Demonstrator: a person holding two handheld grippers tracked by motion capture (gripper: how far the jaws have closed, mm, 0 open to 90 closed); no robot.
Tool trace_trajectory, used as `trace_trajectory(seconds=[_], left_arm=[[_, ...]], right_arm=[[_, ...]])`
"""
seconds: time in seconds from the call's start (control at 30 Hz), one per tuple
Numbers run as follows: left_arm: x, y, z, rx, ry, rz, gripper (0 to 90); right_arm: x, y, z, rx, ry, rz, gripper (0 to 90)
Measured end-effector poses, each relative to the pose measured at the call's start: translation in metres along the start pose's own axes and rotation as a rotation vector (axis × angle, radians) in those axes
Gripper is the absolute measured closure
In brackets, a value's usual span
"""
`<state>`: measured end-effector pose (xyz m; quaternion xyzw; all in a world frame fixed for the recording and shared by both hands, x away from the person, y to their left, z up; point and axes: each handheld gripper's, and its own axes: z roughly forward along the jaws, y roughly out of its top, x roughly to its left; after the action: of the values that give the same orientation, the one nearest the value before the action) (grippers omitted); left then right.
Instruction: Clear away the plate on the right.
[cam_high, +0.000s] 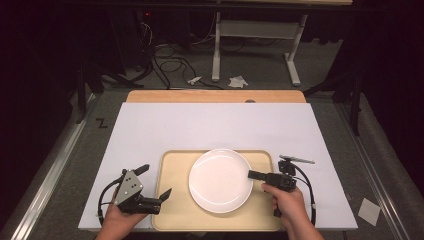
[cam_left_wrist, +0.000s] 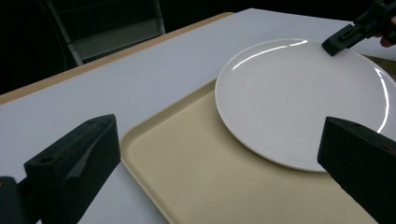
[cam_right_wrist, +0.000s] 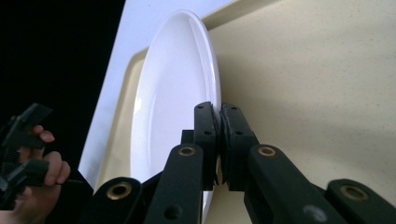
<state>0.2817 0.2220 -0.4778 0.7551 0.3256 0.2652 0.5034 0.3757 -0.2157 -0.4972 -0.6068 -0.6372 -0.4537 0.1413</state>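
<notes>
White plate (cam_high: 220, 180) sits on tan tray (cam_high: 172, 212), middle of surface. My right gripper (cam_right_wrist: 219, 123) jaws pinched shut on plate's right rim. Left gripper (cam_high: 152, 182) jaws wide, holding nothing. I judge plate stiff, glossy, slippery, breakable; 1 thin rim hold, so lift gently.

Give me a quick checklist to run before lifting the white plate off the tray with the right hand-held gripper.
1. Right hand-held gripper shut on the white plate rim: ok, jaws pinch its edge.
2. Plate sits flat on the beige tray: ok.
3. Plate carries nothing: ok, bare.
4. Left hand-held gripper clear of the plate: ok, open, over the tray's left edge.
5. Grip deep enough to carry the plate: cannot tell; only the rim is held.
6. Tray fully on the white table: ok.
</notes>
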Motion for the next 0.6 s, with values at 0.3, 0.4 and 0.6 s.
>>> trace_trajectory(seconds=[0.3, 0.4, 0.6], left_arm=[[0.0000, 0.0001, 0.0000, 0.000, 0.000, 0.000, 0.3], [-0.0002, 0.0002, -0.0001, 0.000, -0.001, -0.001, 0.3], [-0.0002, 0.0001, 0.0000, -0.001, -0.002, 0.000, 0.3]], right_arm=[[-0.0028, -0.0007, 0.0025, 0.043, -0.045, -0.015, 85.2], [-0.0026, -0.0010, 0.0026, 0.048, -0.050, -0.022, 84.8], [-0.0039, -0.0019, 0.0046, 0.079, -0.071, -0.038, 81.7]])
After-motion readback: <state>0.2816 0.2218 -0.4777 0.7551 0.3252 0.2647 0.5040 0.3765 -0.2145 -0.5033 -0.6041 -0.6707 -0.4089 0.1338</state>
